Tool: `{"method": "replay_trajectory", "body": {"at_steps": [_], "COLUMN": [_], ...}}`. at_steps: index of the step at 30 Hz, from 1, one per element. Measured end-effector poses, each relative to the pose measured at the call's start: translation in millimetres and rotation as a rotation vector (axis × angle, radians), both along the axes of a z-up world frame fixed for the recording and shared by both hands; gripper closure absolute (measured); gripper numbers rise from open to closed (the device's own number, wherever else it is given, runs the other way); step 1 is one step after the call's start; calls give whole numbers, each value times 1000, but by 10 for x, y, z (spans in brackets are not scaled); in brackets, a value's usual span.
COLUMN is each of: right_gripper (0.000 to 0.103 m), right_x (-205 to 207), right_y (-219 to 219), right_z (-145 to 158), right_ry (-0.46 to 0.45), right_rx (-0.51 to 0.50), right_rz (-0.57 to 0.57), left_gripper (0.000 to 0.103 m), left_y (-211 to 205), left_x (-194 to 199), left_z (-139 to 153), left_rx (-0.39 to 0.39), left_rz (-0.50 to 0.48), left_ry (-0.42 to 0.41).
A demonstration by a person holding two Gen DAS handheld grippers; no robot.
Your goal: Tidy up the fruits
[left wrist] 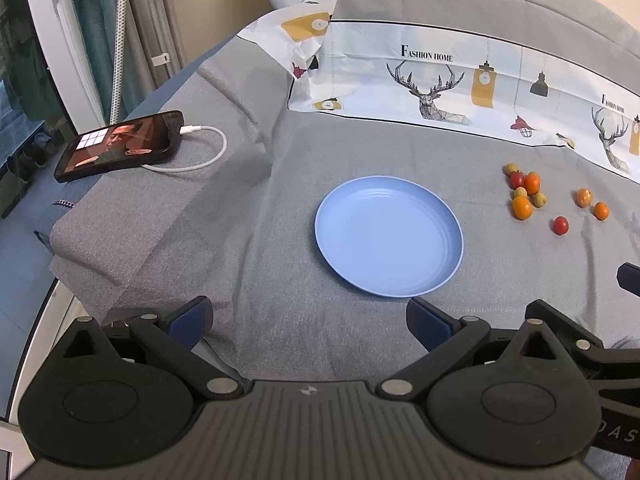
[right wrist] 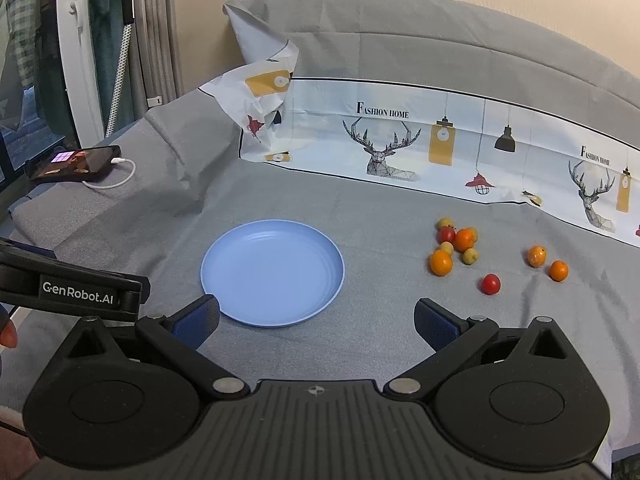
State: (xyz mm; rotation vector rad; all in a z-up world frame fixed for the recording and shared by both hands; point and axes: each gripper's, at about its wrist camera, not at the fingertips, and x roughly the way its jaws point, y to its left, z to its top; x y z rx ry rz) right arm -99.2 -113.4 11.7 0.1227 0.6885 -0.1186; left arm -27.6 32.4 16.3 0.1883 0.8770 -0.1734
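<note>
An empty blue plate [left wrist: 436, 276] [right wrist: 320, 300] lies on the grey bedcover. Right of it sit several small fruits: a cluster of oranges, a red tomato and yellow-green fruits [left wrist: 524, 192] [right wrist: 456, 246], two more oranges [left wrist: 592, 204] [right wrist: 546, 262], and a lone red tomato [left wrist: 561, 225] [right wrist: 490, 283]. My left gripper [left wrist: 310, 326] stands open just short of the plate's near rim, nothing between its fingers. My right gripper [right wrist: 318, 320] is open too, its left pad close to the plate's near edge. The fruits lie well ahead and to the right of both.
A phone [left wrist: 120, 146] [right wrist: 72, 162] on a white charging cable [left wrist: 200, 152] lies at the left on a folded grey blanket. A printed deer-pattern cloth [left wrist: 440, 80] [right wrist: 440, 148] runs along the back. A window and curtains stand at the far left. The left gripper's body [right wrist: 72, 286] shows at left.
</note>
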Motion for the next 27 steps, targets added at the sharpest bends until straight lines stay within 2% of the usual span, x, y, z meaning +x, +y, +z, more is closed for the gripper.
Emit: {"method": "replay_trajectory", "body": {"at_steps": [27], "right_gripper": [0], "right_x": [8], "right_y": [-7], "right_z": [-22], "right_ry": [5], "right_rx": [7], "right_rz": [3], "left_gripper": [0], "left_y": [7], "left_x": [21], "left_z": [-17], "left_rx": [8], "left_rz": [6], "left_ry": [9]}}
